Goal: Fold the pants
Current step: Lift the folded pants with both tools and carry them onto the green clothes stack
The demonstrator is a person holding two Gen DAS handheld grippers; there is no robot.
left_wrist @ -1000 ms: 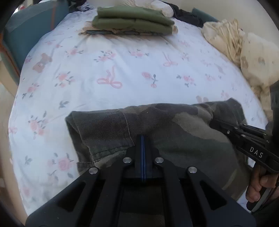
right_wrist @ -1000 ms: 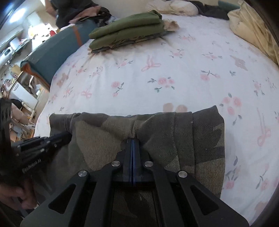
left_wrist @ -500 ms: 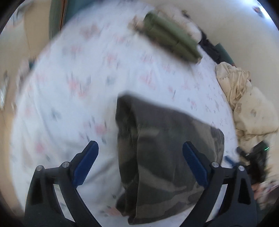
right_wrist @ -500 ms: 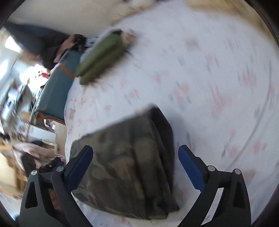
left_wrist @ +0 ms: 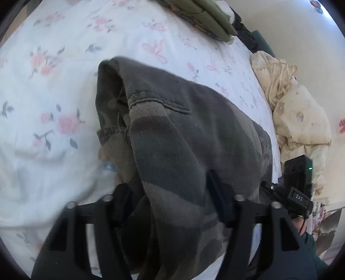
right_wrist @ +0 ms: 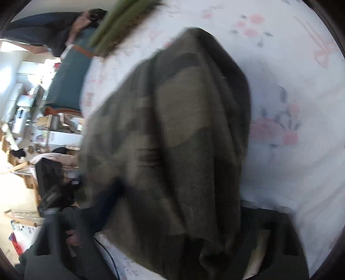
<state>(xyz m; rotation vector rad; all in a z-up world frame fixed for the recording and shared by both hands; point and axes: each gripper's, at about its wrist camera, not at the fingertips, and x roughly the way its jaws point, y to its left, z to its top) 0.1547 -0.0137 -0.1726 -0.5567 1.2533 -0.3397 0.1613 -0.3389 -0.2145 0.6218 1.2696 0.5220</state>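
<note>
A: State of the left gripper (left_wrist: 170, 200)?
B: Jaws closing, folded camouflage pants (left_wrist: 183, 137) bunched between them; contact unclear.
A: Right gripper (right_wrist: 179, 206)?
B: Jaws closing, same pants (right_wrist: 183, 129) between them; view blurred.
A: Location?
B: On the floral bed (left_wrist: 54, 86), ahead of both jaws.

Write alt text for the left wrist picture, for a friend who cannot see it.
Folded camouflage pants lie on a white flowered bedsheet, running between the two black fingers of the left gripper, whose jaws are closing around the cloth. The right gripper shows at the right edge, with a stack of green clothes and a crumpled cream blanket farther back.
</note>
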